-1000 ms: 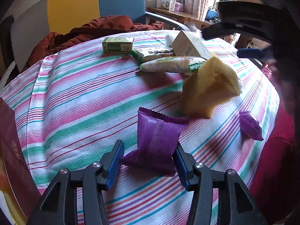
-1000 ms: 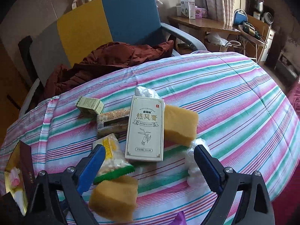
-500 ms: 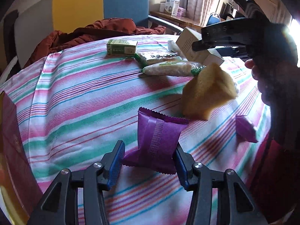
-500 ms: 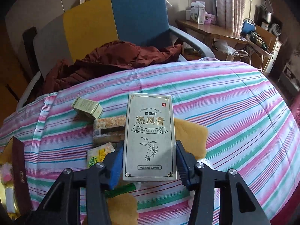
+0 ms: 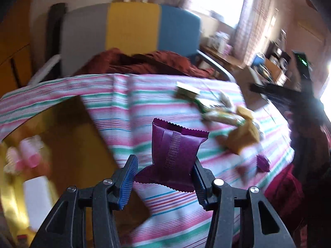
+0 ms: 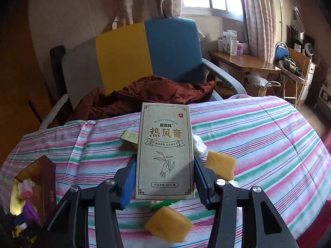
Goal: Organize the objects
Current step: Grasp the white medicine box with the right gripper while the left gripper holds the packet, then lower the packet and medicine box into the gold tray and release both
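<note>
Grippers both loaded above striped cloth [image 6: 258,136]. Left gripper [image 5: 164,176] clamps purple packet [image 5: 175,148], lifted beside open gold-lined box [image 5: 62,144]. Right gripper [image 6: 164,180] clamps tall beige carton [image 6: 165,150] upright over sponges [image 6: 220,165], green box [image 6: 129,139].

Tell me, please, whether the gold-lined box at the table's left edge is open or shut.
Open: the gold-lined box shows its gold interior, with pink and purple items lying inside.
</note>
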`<action>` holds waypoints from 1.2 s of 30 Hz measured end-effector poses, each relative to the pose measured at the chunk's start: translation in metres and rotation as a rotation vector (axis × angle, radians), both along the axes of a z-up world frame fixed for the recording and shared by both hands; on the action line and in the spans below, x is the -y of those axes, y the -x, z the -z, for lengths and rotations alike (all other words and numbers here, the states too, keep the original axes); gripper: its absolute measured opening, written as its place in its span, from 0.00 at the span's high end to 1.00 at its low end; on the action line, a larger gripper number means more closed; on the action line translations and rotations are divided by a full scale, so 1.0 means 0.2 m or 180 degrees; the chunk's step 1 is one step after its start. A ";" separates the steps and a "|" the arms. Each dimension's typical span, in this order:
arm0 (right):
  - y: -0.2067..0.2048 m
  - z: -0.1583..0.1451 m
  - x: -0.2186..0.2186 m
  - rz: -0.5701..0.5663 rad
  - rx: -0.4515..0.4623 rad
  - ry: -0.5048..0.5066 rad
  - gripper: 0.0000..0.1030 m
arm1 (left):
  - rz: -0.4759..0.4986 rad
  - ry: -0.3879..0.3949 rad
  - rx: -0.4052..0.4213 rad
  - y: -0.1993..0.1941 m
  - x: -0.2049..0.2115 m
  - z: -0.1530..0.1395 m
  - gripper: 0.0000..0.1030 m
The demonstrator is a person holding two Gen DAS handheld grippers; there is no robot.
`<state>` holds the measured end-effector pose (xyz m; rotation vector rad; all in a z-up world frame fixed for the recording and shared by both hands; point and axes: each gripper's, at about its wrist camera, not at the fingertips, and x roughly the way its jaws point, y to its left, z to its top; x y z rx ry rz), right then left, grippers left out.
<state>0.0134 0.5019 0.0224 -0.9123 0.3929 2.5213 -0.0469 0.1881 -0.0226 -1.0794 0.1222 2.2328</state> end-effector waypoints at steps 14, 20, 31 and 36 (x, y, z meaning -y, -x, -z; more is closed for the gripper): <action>0.21 -0.07 0.88 -0.1319 -0.0038 0.0154 0.50 | -0.1225 -0.0041 -0.0037 0.13 0.80 -0.05 0.50; 0.32 0.04 1.26 -0.1805 0.0152 0.0168 0.50 | -0.1463 0.0052 -0.0111 0.12 0.97 -0.04 0.50; 0.45 0.13 1.56 -0.2141 0.0402 0.0070 0.50 | -0.1589 0.0105 -0.0104 0.11 1.08 0.02 0.50; 0.47 0.16 1.60 -0.2173 0.0477 0.0053 0.50 | -0.1608 0.0109 -0.0067 0.13 1.10 0.05 0.50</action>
